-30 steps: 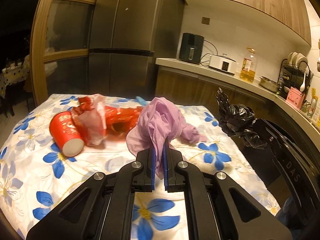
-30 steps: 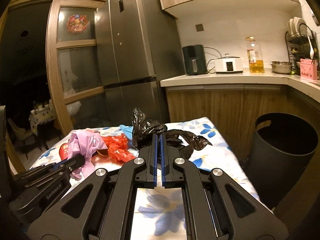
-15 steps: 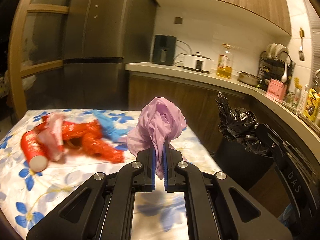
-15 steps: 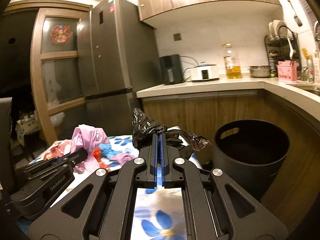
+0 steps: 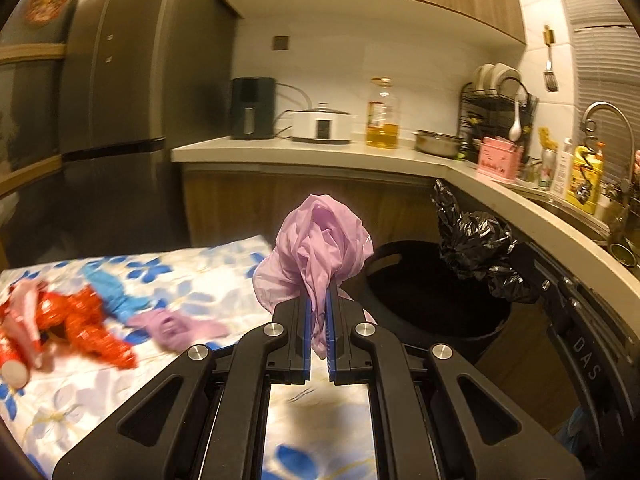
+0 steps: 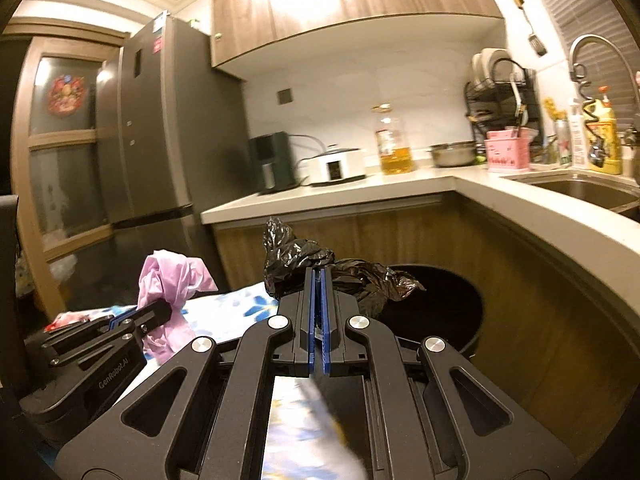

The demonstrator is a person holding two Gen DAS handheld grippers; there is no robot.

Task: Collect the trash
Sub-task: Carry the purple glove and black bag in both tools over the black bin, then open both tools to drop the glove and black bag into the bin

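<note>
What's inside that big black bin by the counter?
The bin looks dark and hollow; no trash shows inside. Its bottom is lost in shadow, and the black bag and pink bag cover part of the opening.

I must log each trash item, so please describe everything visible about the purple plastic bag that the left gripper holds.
The purple plastic bag is thin, glossy, pale lilac film, crumpled into a loose bunch. The left gripper is shut on its lower part; a small tail hangs below the blue pads, and the bulk stands above them. It is lifted clear of the flowered tablecloth, near the black bin. Nothing else touches it.
</note>
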